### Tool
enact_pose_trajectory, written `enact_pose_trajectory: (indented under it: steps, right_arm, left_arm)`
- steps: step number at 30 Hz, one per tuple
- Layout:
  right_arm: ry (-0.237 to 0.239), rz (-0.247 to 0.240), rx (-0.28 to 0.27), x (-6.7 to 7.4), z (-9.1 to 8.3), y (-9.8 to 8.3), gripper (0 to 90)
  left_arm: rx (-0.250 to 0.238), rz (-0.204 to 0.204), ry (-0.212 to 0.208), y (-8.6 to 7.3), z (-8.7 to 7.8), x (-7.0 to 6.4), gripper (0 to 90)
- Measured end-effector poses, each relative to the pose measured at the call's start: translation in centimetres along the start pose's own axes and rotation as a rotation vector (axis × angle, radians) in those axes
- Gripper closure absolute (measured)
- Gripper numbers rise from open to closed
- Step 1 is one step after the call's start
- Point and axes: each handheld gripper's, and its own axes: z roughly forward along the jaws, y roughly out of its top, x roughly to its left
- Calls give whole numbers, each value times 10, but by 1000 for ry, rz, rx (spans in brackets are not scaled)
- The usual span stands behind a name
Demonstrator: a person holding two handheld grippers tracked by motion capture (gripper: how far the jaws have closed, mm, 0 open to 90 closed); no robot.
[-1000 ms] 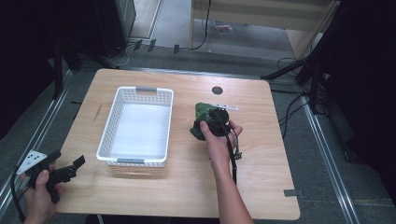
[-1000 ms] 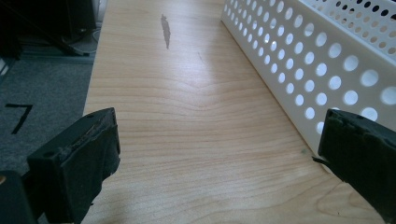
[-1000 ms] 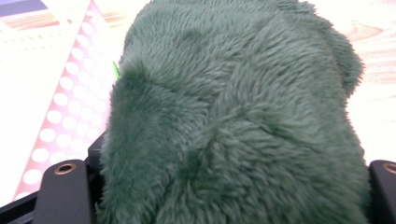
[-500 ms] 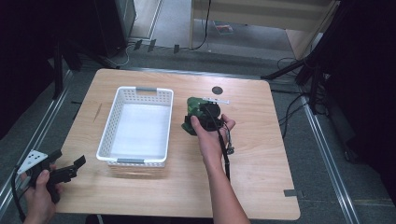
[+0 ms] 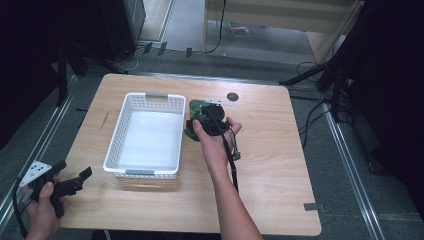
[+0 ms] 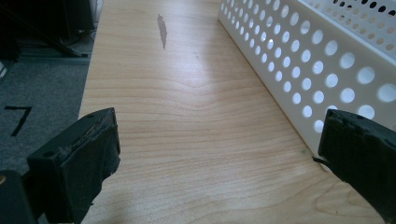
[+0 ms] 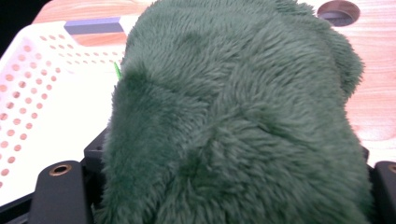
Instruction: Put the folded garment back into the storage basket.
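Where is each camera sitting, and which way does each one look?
High view: above the person's side, looking forward and down at the table; both forearms and hands show.
Left gripper view: on the left hand-held gripper, low over the table beside the white basket; its two open jaws show.
Right gripper view: on the right hand-held gripper, facing the green plush toy between its jaws.
Shared: all three show the basket.

left hand [image 5: 42, 200] low at the near left corner, holding the left claw [image 5: 75, 181] level with jaws spread wide; right forearm reaches forward, right hand [image 5: 212, 140] wrapped round the right claw [image 5: 202, 122], jaws clamped on something
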Motion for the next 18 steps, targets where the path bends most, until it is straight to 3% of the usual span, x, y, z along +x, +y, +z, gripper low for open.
enact_pose_trajectory:
  steps: [18]
  right_arm:
    - [33, -40, -3, 35, 3, 9, 210]
  left_arm:
    - [0, 0, 0, 0, 0, 0, 0]
